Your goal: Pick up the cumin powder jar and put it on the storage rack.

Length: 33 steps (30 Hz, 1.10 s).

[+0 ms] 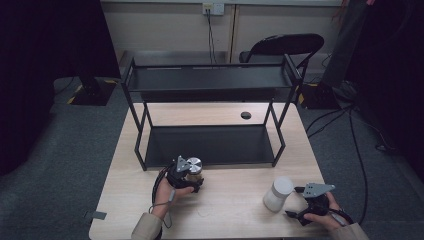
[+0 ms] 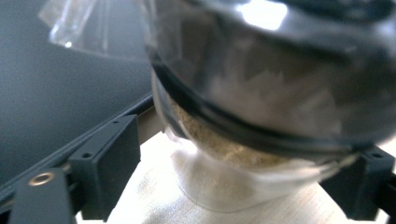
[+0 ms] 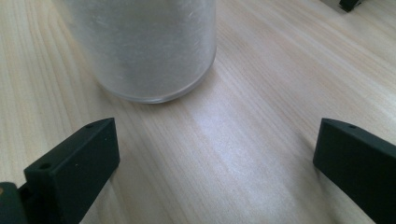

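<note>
A glass jar (image 1: pixel 194 164) with a silver lid and tan, grainy contents stands on the wooden table (image 1: pixel 235 210), just in front of the black shelf rack. My left gripper (image 1: pixel 192 176) reaches around it. In the left gripper view the jar (image 2: pixel 261 116) sits between the jaws, a narrow strip of table shows beside the left fingertip (image 2: pixel 112 158), and the gripper (image 2: pixel 252 154) is open. A white frosted jar (image 1: pixel 278 194) stands at the right. My right gripper (image 1: pixel 294 202) is open just right of it, and in the right gripper view the gripper (image 3: pixel 215 140) has the jar (image 3: pixel 149 46) ahead of the tips.
A black two-tier metal rack (image 1: pixel 210 82) takes up the far half of the table; its lower tray (image 1: pixel 210 145) is bare and also shows as the dark tray (image 2: pixel 56 93). A dark round hole (image 1: pixel 245 115) lies behind it. A folding chair (image 1: pixel 282 45) stands beyond the table.
</note>
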{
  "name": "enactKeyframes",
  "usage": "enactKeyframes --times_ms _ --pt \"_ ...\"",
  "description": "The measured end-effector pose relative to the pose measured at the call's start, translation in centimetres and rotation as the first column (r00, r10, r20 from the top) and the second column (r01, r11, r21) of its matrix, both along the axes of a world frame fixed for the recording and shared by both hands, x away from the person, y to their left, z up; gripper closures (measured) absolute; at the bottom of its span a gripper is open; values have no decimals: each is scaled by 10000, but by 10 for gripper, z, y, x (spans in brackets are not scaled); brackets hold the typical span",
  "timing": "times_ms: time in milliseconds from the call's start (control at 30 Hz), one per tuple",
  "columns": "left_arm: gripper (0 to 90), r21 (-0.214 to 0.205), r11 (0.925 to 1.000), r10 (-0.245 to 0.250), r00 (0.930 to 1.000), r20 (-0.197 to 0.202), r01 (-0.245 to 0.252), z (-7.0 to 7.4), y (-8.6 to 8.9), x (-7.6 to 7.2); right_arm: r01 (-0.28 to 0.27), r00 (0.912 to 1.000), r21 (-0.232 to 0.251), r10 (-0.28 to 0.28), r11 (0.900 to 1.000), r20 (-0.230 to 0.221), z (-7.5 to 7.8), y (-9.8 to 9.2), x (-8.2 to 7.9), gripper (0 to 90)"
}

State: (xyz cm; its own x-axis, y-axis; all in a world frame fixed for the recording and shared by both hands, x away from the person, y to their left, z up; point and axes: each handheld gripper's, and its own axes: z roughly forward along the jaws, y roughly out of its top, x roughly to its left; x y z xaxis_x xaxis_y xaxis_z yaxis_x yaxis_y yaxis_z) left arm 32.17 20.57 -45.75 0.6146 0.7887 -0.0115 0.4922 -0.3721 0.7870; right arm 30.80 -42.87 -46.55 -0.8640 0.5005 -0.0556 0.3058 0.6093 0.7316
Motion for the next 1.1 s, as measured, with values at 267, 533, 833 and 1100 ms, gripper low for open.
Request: enactKeyframes --times_ms 267,533,833,1100 --pt "293 45 9999 -164 9998 82 164 0 -4 2 0 10000 -1 0 10000 1 0 0 0 0" --pt "307 330 9989 -330 9993 203 323 3 -7 1 -1 10000 -2 1 10000 1 0 0 0 0" --pt "308 113 9982 -590 9983 11 590 19 1 -2 -1 10000 -1 1 10000 3 0 0 0 0" --pt "308 -27 9973 -733 9973 -15 733 51 14 -5 -2 10000 -3 2 10000 2 0 0 0 0"
